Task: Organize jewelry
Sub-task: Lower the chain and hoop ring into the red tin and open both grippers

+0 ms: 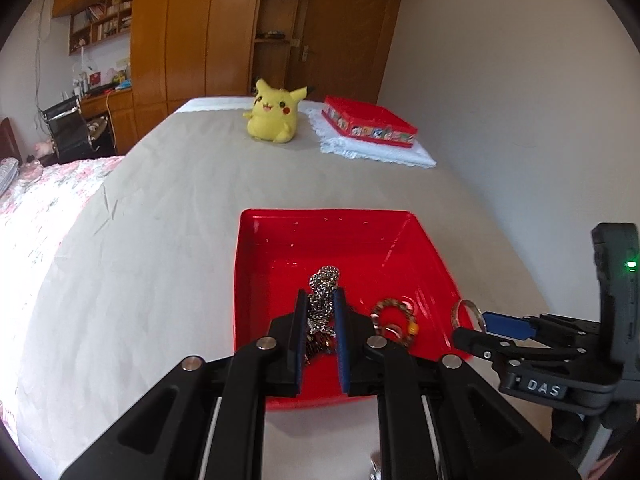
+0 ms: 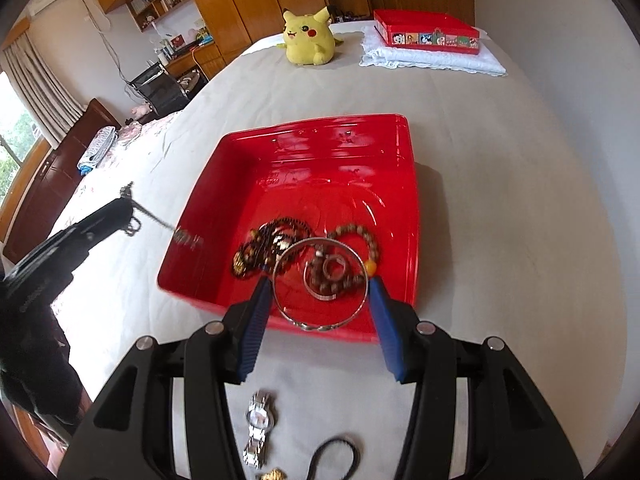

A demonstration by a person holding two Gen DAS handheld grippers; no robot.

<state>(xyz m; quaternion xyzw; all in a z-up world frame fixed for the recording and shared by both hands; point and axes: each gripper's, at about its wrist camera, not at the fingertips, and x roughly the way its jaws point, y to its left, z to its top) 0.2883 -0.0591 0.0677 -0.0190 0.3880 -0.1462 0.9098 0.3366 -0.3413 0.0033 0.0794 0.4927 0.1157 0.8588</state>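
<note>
Left claw [image 1: 320, 320] pinches a silver beaded chain [image 1: 322, 300]; right claw [image 2: 318, 308] spans a thin silver bangle [image 2: 320, 284], both above the glossy red plastic tray [image 2: 320, 144] for sorting.

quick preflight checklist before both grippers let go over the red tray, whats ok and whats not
1. Left gripper holding the silver chain: ok, pads shut on it.
2. Chain over the red tray: not ok, the right wrist view shows it dangling at the tray's left rim, partly outside.
3. Right gripper holding the silver bangle: ok, the ring spans between both pads.
4. Bangle over the tray: ok, it hangs above the near part of the tray.
5. Landing spot free: not ok, bead bracelets already lie beneath.
6. Items left outside: not ok, a watch lies on the sheet.
</note>
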